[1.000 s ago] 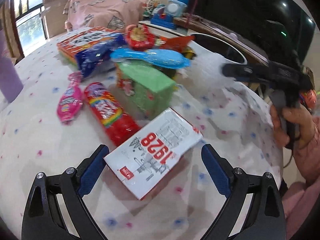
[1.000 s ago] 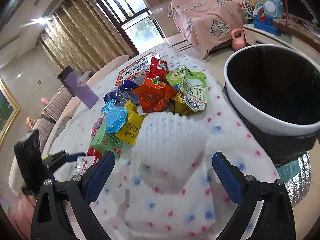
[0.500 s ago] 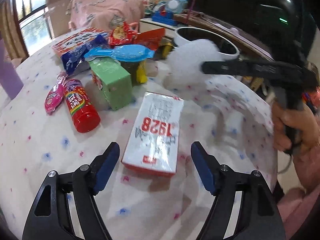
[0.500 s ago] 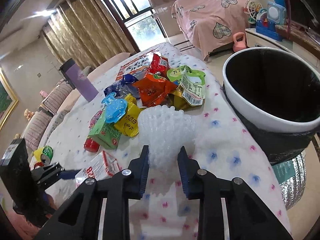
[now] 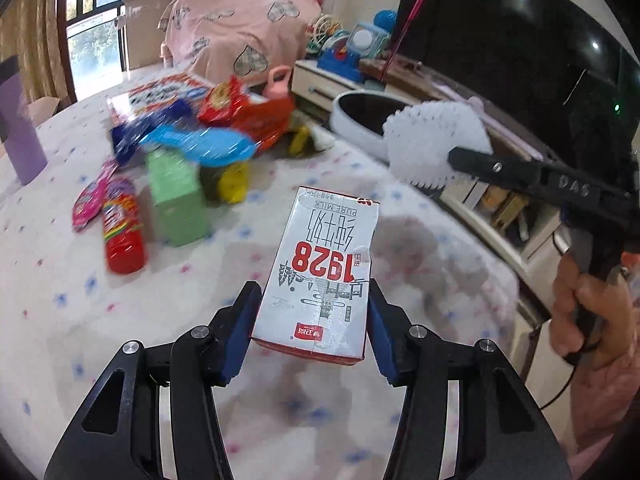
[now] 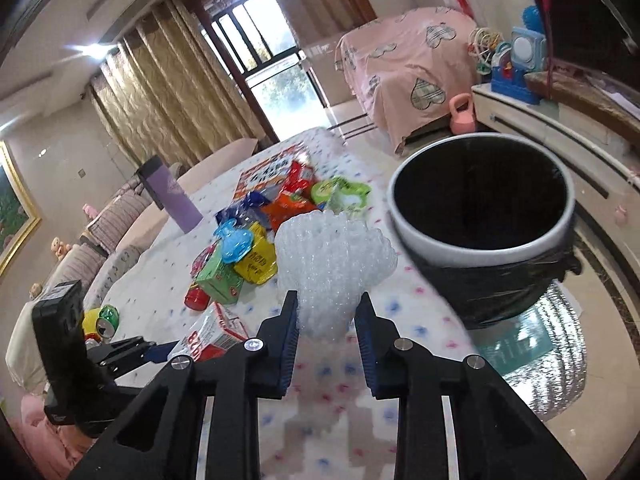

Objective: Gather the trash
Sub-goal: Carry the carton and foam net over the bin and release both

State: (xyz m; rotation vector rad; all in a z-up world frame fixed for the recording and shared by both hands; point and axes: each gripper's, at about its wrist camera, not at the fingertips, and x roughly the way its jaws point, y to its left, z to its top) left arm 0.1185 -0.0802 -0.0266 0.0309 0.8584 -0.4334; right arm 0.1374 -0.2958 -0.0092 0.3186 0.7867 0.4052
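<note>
Your left gripper (image 5: 312, 322) has just closed its blue pads on the milk carton (image 5: 322, 276), which half a second ago lay flat between spread fingers; it now looks raised off the dotted tablecloth (image 5: 80, 320). Your right gripper (image 6: 326, 344), already clamped on the white foam net (image 6: 332, 260), has lifted it toward the black-lined trash bin (image 6: 480, 246), just beside the table's edge. So both grasps are made, and carrying to the bin is what remains. Farther off, the green box (image 5: 176, 196), red tube (image 5: 122, 236) and heaped wrappers (image 5: 240, 116) await collection.
</note>
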